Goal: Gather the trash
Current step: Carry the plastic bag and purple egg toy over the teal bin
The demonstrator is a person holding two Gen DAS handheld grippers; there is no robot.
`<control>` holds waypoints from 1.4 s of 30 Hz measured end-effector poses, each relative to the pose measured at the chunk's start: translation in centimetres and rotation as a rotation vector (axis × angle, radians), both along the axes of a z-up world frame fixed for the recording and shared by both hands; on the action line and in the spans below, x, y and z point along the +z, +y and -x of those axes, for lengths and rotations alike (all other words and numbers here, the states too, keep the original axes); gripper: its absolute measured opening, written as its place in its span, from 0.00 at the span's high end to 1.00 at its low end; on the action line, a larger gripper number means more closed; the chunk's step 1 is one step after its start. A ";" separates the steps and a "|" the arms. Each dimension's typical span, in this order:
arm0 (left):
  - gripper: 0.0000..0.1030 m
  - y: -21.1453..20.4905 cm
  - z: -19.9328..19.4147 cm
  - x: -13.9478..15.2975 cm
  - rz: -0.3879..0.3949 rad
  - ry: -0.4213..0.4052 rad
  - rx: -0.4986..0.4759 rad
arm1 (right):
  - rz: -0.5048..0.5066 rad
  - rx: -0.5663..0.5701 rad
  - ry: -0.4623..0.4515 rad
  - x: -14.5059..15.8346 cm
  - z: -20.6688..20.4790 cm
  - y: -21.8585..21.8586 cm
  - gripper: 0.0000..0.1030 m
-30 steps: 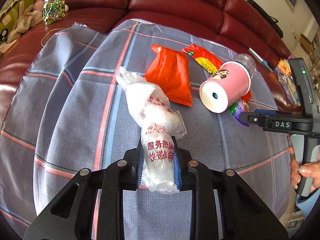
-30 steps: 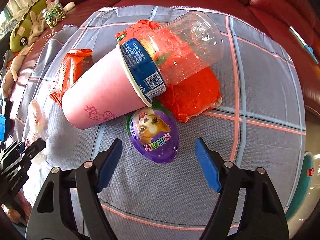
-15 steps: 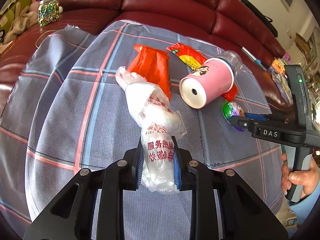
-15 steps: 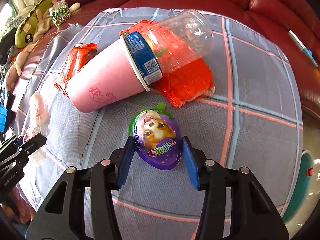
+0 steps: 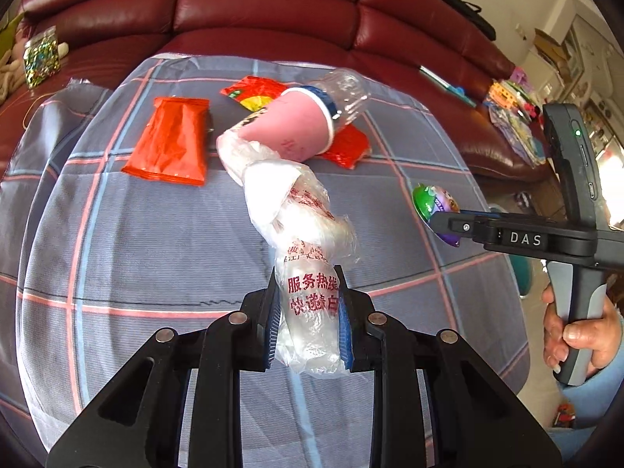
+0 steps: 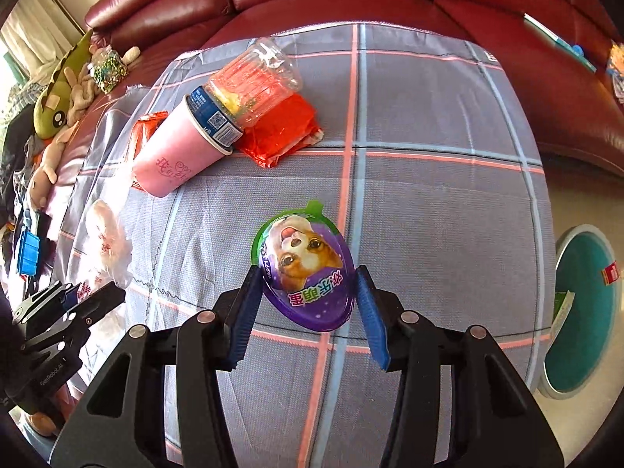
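Observation:
My left gripper [image 5: 308, 312] is shut on a crumpled clear plastic bag [image 5: 300, 226] with red print, held above the plaid cloth [image 5: 156, 241]. My right gripper [image 6: 306, 304] is shut on a purple egg-shaped toy package [image 6: 306, 269] with a dog picture, lifted off the cloth; it also shows in the left wrist view [image 5: 435, 204]. On the cloth lie a pink cup [image 6: 179, 156] with a clear dome lid [image 6: 253, 82], an orange wrapper [image 5: 171, 144], a red wrapper [image 6: 280, 132] and a colourful wrapper [image 5: 253, 91].
A dark red leather sofa [image 5: 273, 11] lies under and behind the cloth. Plush toys [image 6: 58, 93] and a glitter jar [image 5: 39, 56] sit at the left. A teal round bin [image 6: 581, 308] stands on the floor at the right. Clutter [image 5: 514, 105] lies on the sofa's right end.
The right gripper closed on the purple egg package and lifted it off the cloth. The left gripper, still holding the plastic bag, rose and pulled back from the cloth.

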State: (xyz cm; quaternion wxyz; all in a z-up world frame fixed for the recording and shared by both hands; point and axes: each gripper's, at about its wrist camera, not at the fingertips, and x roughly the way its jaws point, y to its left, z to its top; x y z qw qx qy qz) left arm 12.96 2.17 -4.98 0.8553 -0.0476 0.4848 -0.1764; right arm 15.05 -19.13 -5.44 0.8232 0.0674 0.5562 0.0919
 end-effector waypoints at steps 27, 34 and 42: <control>0.76 -21.8 1.2 2.5 -0.118 -0.061 -0.385 | -0.112 -0.339 -0.158 4.7 8.9 -21.4 0.55; 0.76 -28.6 1.2 2.8 -0.133 -0.072 -0.502 | -0.104 -0.446 -0.172 4.9 11.5 -27.3 0.55; 0.76 -36.2 1.7 1.5 -0.117 -0.052 -0.616 | -0.075 -0.532 -0.142 3.8 14.0 -32.7 0.55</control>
